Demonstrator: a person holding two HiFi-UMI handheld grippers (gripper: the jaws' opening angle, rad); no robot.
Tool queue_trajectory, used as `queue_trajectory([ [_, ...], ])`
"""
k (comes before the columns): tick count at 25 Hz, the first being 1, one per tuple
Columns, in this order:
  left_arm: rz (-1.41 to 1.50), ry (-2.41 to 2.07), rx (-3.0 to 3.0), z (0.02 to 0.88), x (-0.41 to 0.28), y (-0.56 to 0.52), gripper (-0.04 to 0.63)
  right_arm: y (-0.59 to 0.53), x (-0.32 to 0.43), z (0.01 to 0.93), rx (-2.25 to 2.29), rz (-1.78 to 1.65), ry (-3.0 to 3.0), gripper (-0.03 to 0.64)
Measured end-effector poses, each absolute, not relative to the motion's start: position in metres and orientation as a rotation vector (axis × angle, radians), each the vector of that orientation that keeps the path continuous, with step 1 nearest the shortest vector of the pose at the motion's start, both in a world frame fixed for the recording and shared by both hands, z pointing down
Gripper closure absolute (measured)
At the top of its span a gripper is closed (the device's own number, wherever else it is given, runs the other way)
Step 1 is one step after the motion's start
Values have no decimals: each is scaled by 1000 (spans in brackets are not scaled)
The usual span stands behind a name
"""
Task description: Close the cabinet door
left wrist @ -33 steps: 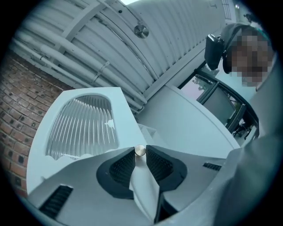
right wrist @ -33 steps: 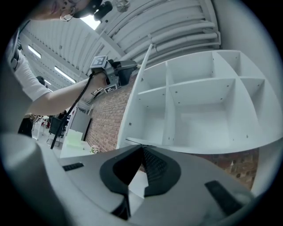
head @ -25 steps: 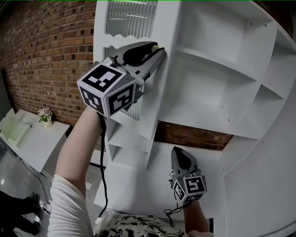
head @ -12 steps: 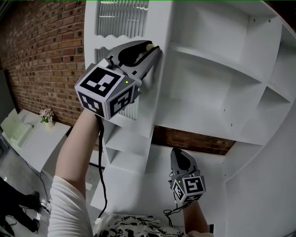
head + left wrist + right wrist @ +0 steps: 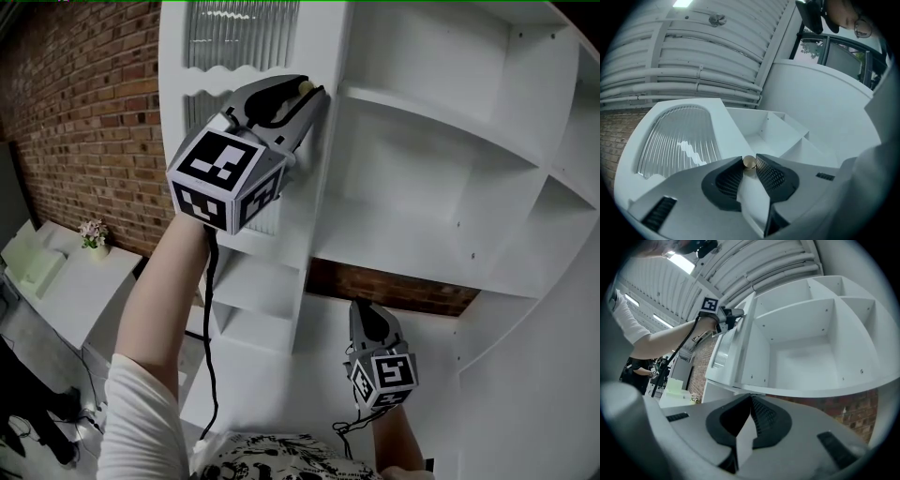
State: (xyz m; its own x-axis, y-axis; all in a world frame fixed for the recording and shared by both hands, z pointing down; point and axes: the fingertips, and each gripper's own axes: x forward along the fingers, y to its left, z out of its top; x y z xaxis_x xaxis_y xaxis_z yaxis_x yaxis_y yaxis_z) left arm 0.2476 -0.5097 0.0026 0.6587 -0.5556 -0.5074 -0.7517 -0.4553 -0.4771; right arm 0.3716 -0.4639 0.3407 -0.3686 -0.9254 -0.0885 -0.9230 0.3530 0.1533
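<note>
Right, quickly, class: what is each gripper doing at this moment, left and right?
Left gripper: closed on the brass door knob.
Right gripper: closed, holding nothing.

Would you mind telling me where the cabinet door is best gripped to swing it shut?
By the small round knob near the free edge of the cabinet door, approached from the front with a jaw on either side: the panel is flat and wide, and only the knob protrudes. The left gripper is clamped there.

White cabinet door (image 5: 328, 52), brass knob (image 5: 749, 162), red-brown brick wall (image 5: 84, 112)
</note>
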Motion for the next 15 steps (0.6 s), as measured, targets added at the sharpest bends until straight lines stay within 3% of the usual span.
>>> queue_trajectory([
  [15, 409, 1060, -2145, 4, 253, -538, 492, -477, 376, 333, 1734, -321, -2572, 609],
])
